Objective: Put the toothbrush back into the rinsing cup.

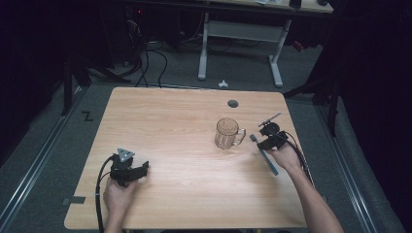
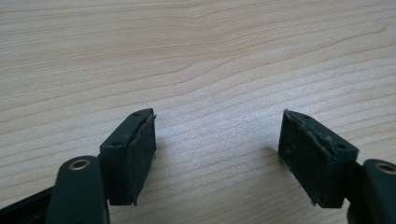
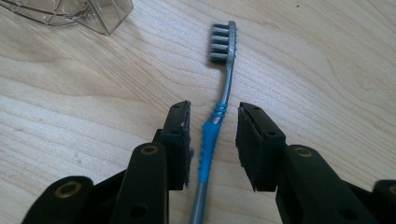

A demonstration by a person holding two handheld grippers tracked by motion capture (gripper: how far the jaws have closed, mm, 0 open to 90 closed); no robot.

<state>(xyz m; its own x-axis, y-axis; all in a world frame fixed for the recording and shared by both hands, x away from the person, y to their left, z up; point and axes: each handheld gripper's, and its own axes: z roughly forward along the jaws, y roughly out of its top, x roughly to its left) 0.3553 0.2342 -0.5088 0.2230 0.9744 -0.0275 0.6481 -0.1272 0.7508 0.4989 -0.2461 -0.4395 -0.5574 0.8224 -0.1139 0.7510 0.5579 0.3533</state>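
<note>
From my seat at the feed, I see the right gripper point(image 3: 212, 140) set low over the table point(image 1: 184, 121) with the toothbrush point(image 3: 219, 88) lying between its two black pads — the blue grip section of the handle runs up the gap, closer to the left-hand pad than to the other one in the right gripper view. The jaws stand apart on either side of it; I see a sliver of bare wood between the handle and each pad, so I read the claw as open around the brush, not clamped on it. The grey neck carries on straight ahead of the fingertips, and the bristled head sits well beyond them, bristles turned to the left of that view. Further ahead and off to the left of the claw is a corner of the clear glass mug point(image 3: 70, 14); in the high view the mug point(image 1: 227, 133) stands just beside the right gripper point(image 1: 265, 141), handle toward it. The left gripper point(image 2: 217, 140) rests well apart from all this, its jaws spread wide over plain wood — nothing between them.
</note>
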